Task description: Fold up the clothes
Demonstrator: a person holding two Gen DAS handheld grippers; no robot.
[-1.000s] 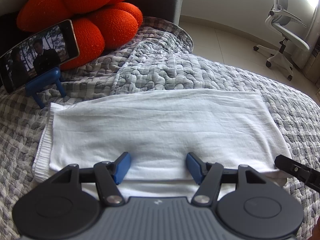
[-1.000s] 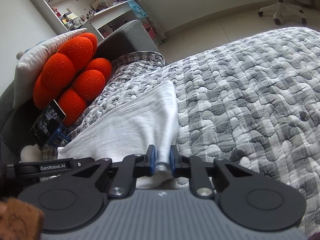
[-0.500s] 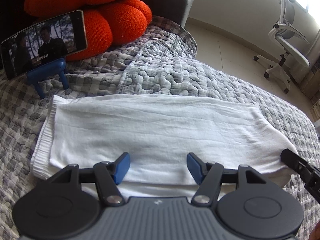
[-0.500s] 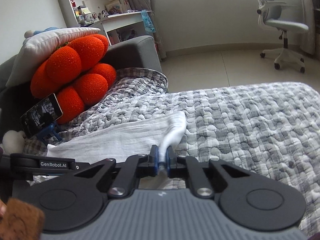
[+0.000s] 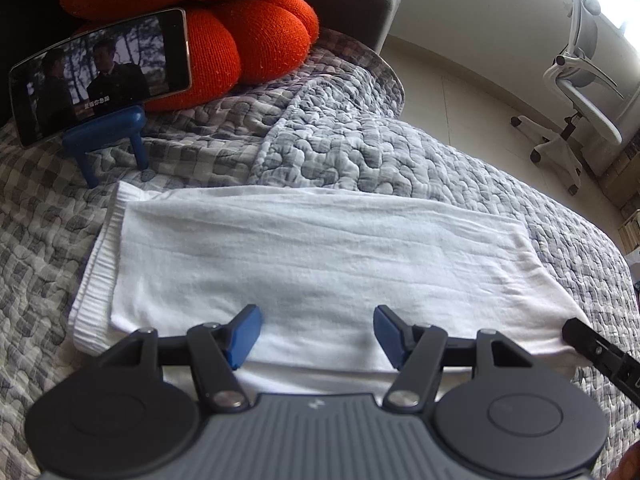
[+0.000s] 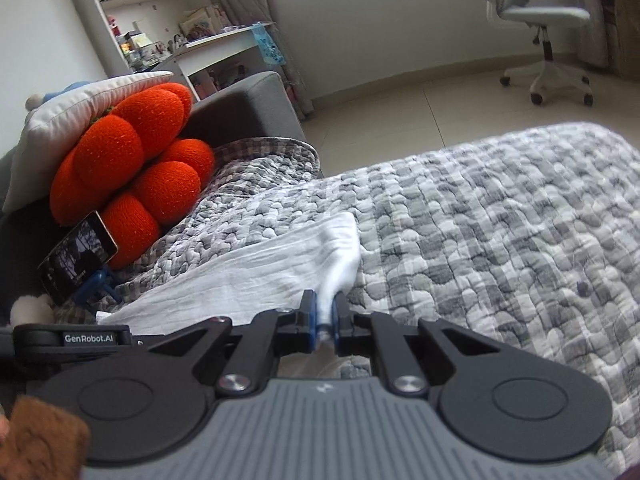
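On the quilted bed (image 5: 400, 152), beside the phone (image 5: 100, 76): folded white garment (image 5: 312, 260).
Right hand-held gripper (image 6: 325, 320) pinches its end to fold over; left hand-held gripper (image 5: 316, 336) gapes wide, empty, above it.

White garment (image 5: 312, 264) folded into a long band on the bed

It is plain white, finely creased cloth, lying flat in layers across the grey checked quilt (image 5: 400, 160). A ribbed hem (image 5: 94, 276) shows at its left end, sticking out past the upper layer. The right end corner is lifted off the quilt and drawn to a narrow point.
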